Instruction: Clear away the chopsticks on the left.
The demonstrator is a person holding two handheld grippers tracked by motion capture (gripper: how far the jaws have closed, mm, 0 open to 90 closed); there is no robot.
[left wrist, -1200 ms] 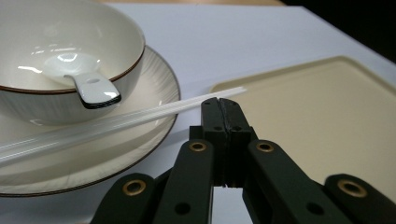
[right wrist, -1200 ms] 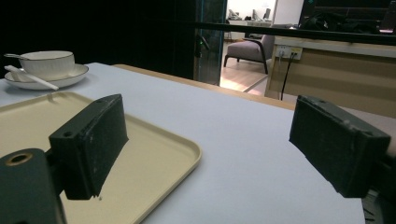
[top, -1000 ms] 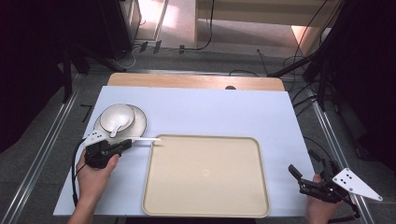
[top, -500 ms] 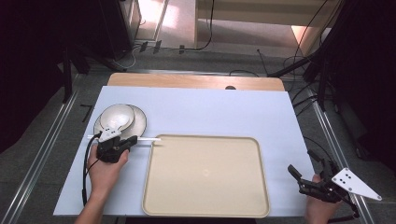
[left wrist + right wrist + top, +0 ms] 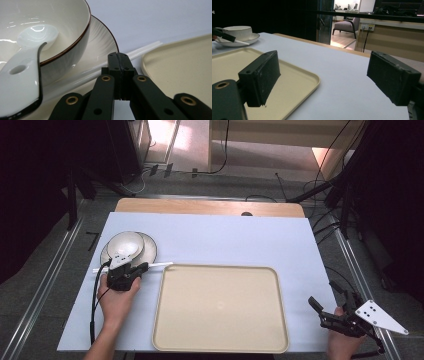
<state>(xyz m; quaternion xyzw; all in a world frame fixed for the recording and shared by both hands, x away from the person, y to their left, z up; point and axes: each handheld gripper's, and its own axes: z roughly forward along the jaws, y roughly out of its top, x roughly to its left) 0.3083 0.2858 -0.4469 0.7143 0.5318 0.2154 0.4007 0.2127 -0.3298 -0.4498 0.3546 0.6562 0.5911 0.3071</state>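
A white bowl (image 5: 125, 245) with a dark rim stands on a white plate (image 5: 148, 251) at the table's left, and a white spoon (image 5: 25, 57) lies in the bowl. White chopsticks (image 5: 160, 265) lie just in front of the plate, pointing at the corner of the empty beige tray (image 5: 220, 266). My left gripper (image 5: 144, 267) hangs over the chopsticks (image 5: 142, 51). Its jaws are shut flat against each other (image 5: 118, 56), with nothing seen between them. My right gripper (image 5: 321, 292) rests open at the table's front right corner, its jaws wide apart (image 5: 324, 75) beside the tray (image 5: 294, 72).
The light blue table top (image 5: 225, 235) stretches behind and right of the tray. A wooden strip (image 5: 210, 207) borders its far edge. Cables and dark stands (image 5: 345, 195) surround the table on the floor.
My left hand has shifted a little to the right and toward the plate, bringing its shut jaws over the chopsticks. The right gripper, tray, bowl and chopsticks have stayed put.
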